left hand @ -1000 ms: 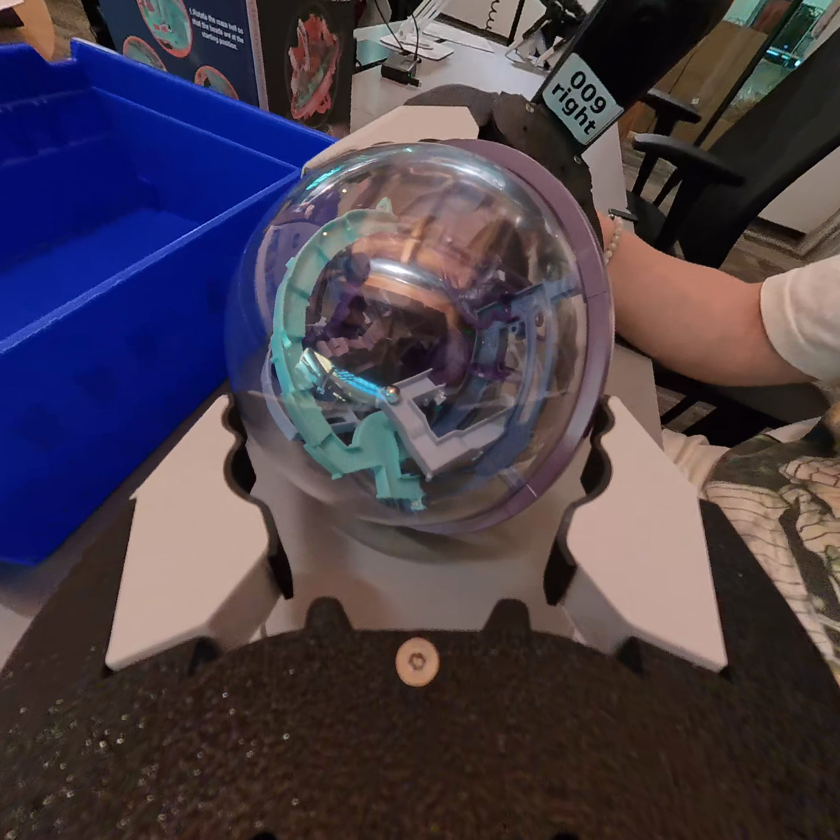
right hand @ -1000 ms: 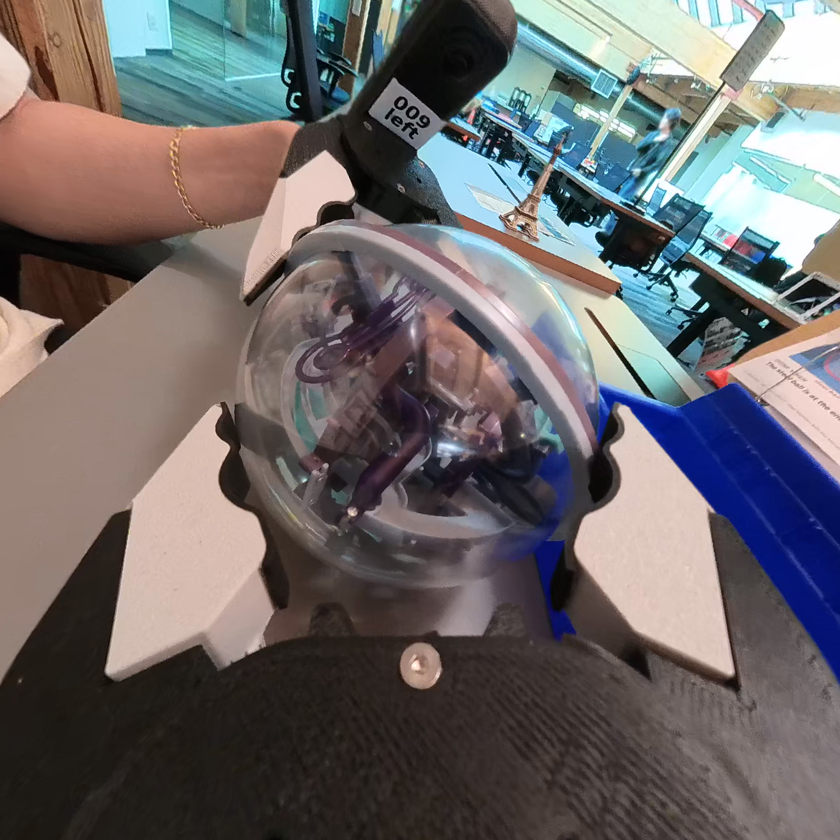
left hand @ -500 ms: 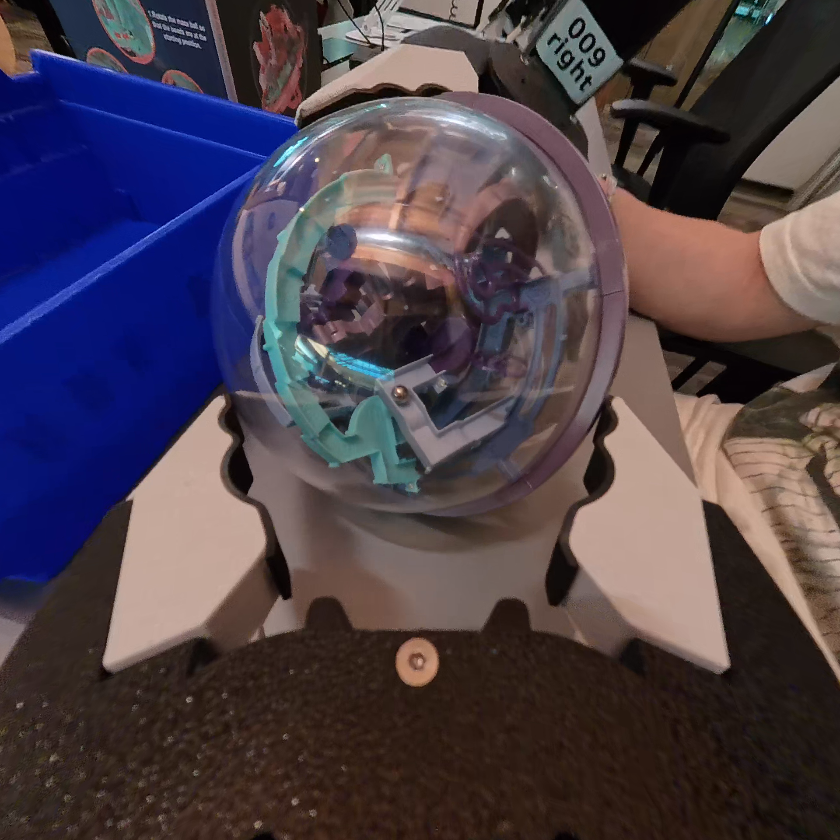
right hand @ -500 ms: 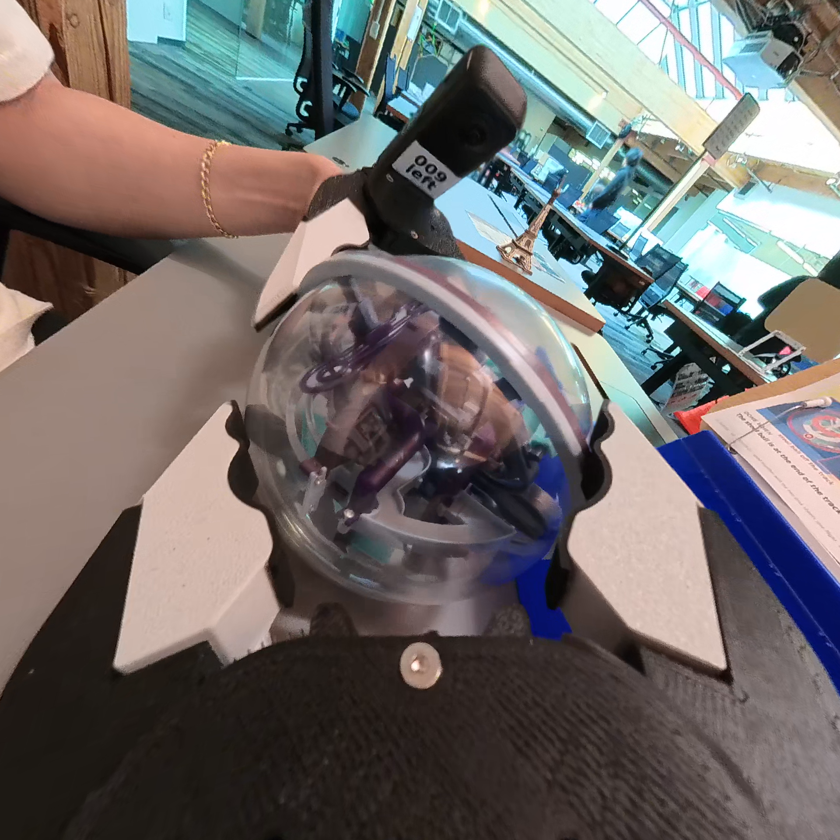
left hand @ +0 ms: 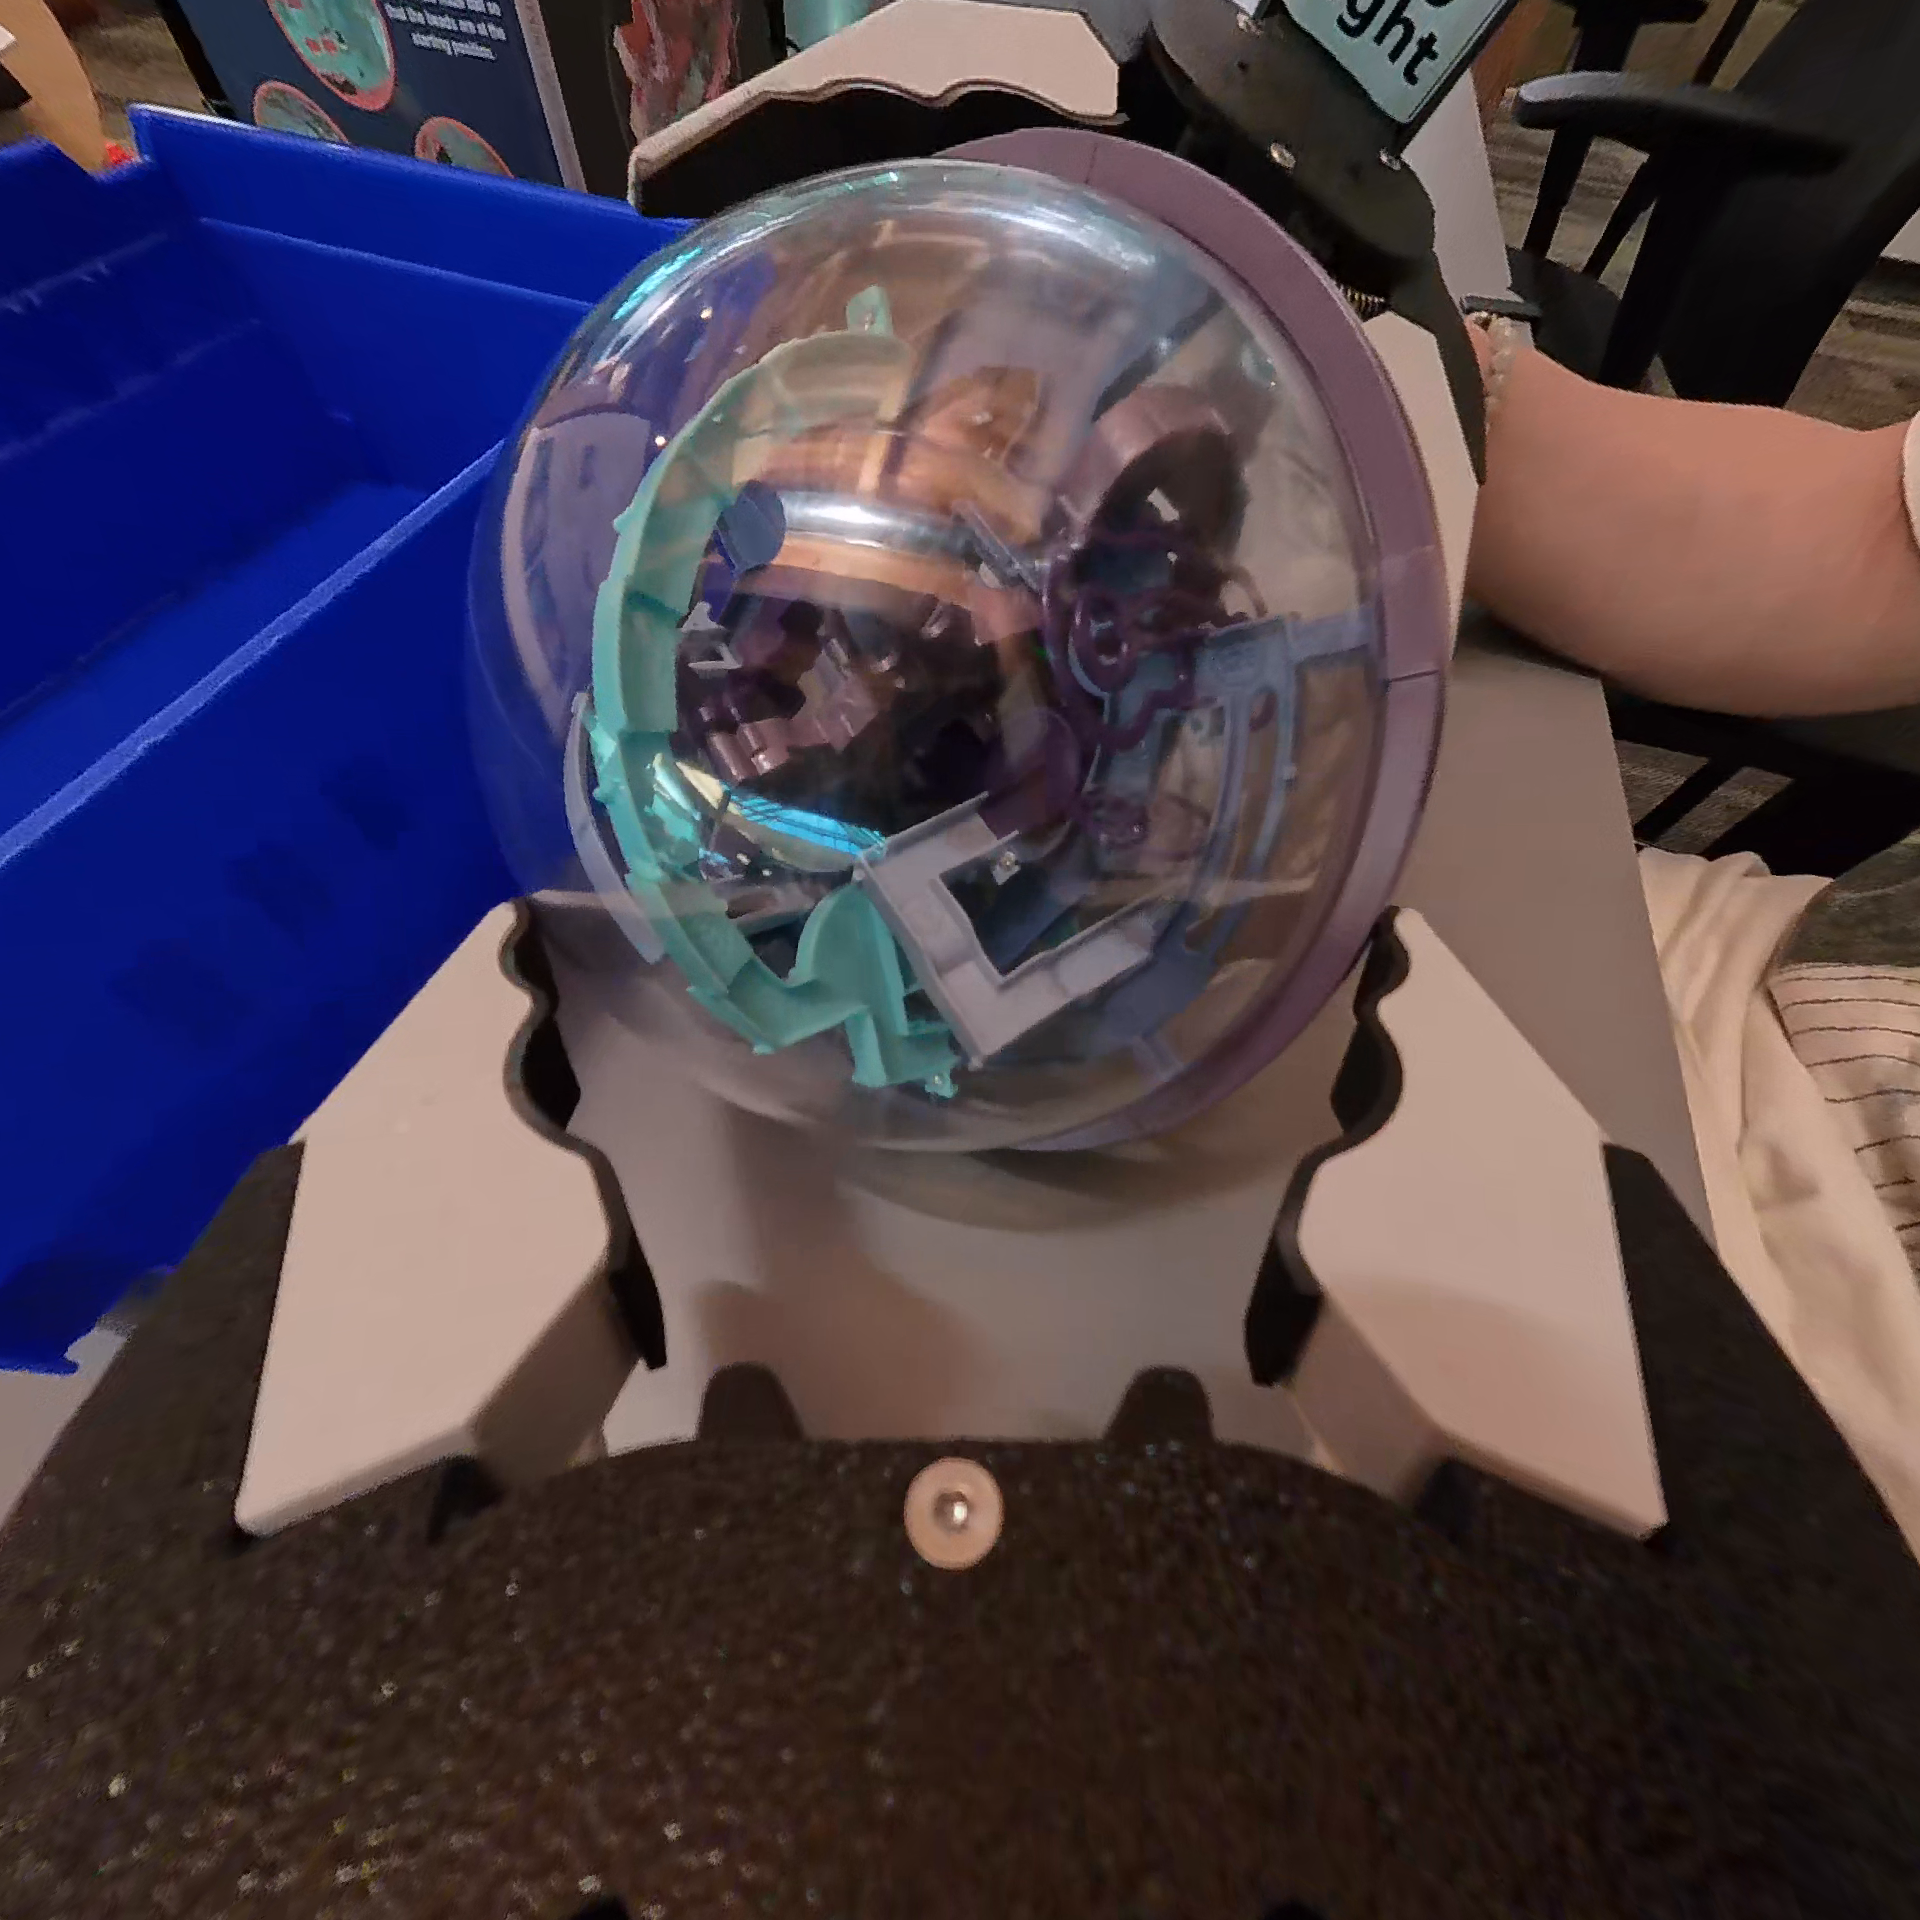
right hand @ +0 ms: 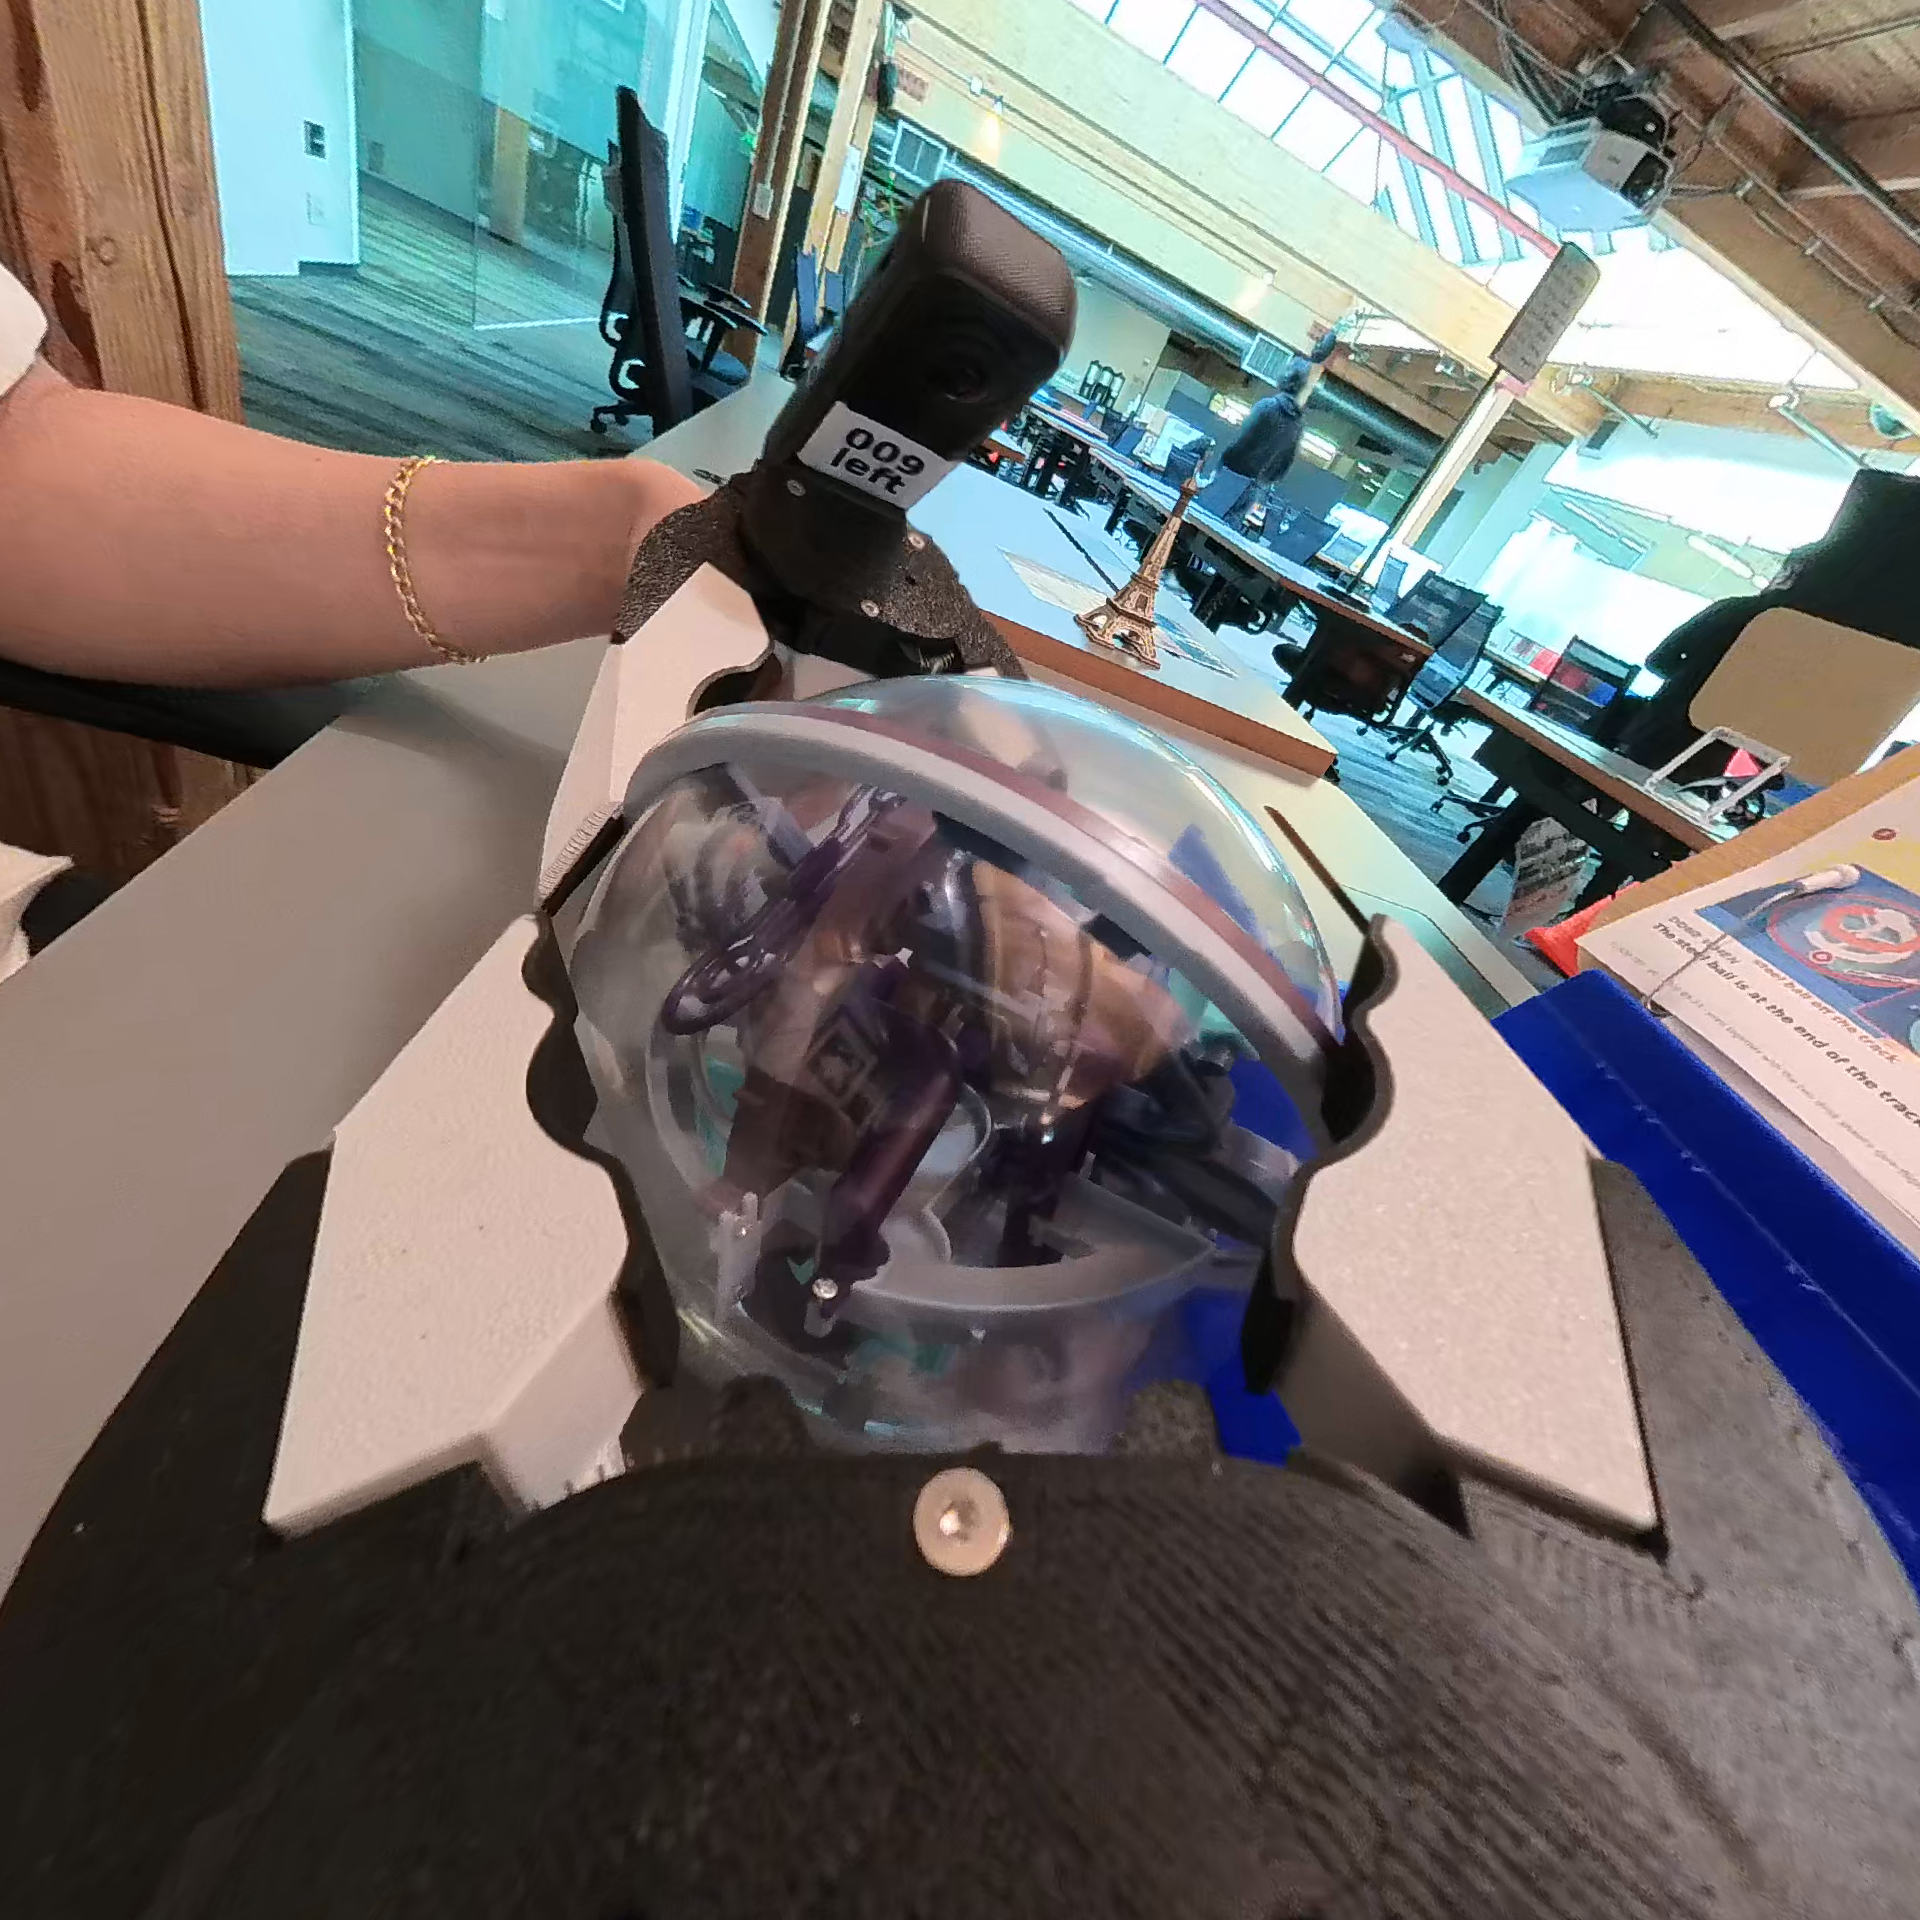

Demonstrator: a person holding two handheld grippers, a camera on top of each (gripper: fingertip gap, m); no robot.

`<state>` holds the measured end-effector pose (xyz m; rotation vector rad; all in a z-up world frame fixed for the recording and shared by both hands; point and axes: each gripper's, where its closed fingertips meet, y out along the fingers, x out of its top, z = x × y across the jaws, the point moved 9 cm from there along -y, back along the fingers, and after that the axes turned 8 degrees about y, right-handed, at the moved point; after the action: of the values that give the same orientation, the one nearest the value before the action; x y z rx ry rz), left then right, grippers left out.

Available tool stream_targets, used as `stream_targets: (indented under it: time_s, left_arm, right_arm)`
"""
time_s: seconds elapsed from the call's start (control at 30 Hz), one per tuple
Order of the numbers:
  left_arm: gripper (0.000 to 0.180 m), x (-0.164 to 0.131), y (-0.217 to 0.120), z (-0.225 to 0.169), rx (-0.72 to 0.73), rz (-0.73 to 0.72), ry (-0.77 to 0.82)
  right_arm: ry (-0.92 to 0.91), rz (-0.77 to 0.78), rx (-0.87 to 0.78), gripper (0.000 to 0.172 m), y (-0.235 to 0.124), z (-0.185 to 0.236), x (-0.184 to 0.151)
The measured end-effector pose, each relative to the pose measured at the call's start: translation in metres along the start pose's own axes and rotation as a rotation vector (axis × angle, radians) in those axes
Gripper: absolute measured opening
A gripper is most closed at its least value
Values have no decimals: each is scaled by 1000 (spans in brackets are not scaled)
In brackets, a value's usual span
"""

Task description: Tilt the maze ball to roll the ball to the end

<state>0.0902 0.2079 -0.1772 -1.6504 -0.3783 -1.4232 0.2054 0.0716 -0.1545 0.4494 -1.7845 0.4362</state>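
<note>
The maze ball (left hand: 956,644) is a clear sphere with a purple rim and teal, grey and purple tracks inside. It is gripped from opposite sides by both grippers, just above the grey table (right hand: 208,987). My left gripper (left hand: 945,935) has its pads pressed on the sphere's sides. My right gripper (right hand: 951,1039) clamps the maze ball (right hand: 935,1039) in the same way. Each gripper shows at the far side of the sphere in the other's view: the right gripper (left hand: 1278,135) and the left gripper (right hand: 831,582). A small steel ball (left hand: 1006,860) sits on the grey track inside.
A blue bin (left hand: 208,623) stands close on the left, and shows in the right wrist view (right hand: 1714,1143) under a printed sheet (right hand: 1787,966). A person's forearms (left hand: 1683,582) (right hand: 260,561) hold the grippers. A small tower model (right hand: 1143,582) stands farther back on the table.
Both grippers have tilted the maze ball, still clamped. The steel ball has rolled a short way to the right along the grey track. The right gripper now shows higher over the sphere.
</note>
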Motion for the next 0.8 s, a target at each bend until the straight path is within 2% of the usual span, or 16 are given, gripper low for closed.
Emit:
stream_targets:
  time_s: [0.2, 0.8]
  left_arm:
    - [144, -2, 1, 4, -14, -37, -73]
    - [143, 7, -1, 4, 3, 17, -127]
  right_arm:
    - [44, 2, -27, 146, 0, -4, -2]
    - [109, 16, -30, 148, -2, -8, -8]
